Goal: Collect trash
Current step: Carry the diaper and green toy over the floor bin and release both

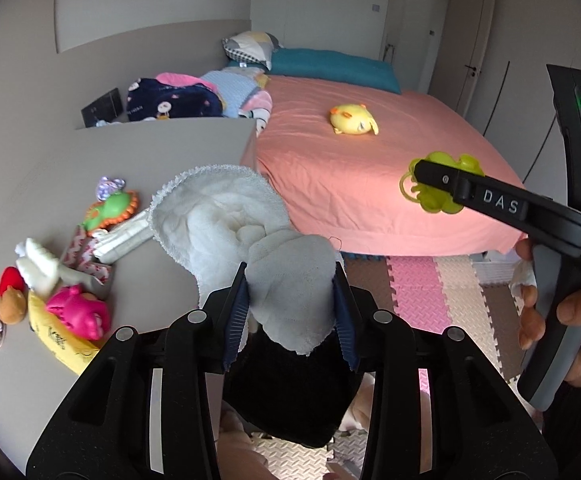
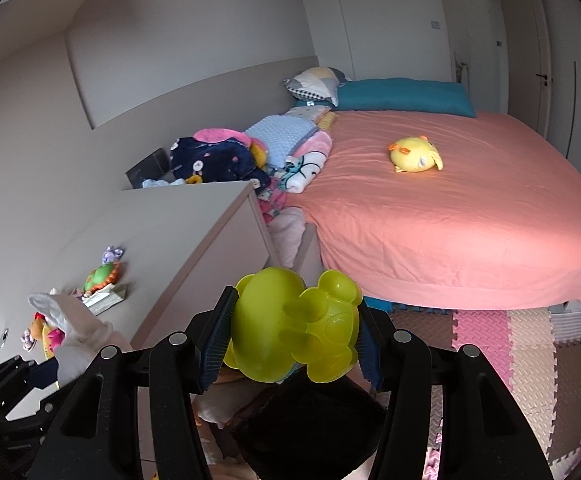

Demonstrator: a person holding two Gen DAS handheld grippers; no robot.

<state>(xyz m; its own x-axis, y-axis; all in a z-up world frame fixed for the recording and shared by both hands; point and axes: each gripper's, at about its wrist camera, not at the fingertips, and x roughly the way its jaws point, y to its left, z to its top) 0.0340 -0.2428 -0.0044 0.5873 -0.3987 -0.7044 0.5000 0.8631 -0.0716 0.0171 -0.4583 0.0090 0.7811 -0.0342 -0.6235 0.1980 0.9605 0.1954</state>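
Left gripper [image 1: 290,312] pinches a white cloth [image 1: 226,224] between narrow jaws, most of it flopping loose ahead. Right gripper [image 2: 296,334] clamps a lime-green plastic toy [image 2: 294,328] at mid-width. Both loads hang in the air beside the grey dresser [image 1: 162,156]. The cloth looks likely to snag, so carry it high and steady. More clutter [image 1: 70,280] lies on the dresser top. Below, foam floor mats [image 2: 530,360]; beyond, a pink bed [image 2: 450,220] with a yellow plush [image 2: 416,156].

The white cloth [image 1: 250,240] hides the grey cabinet [image 1: 150,152] edge; its lower end lies behind a dark mass.
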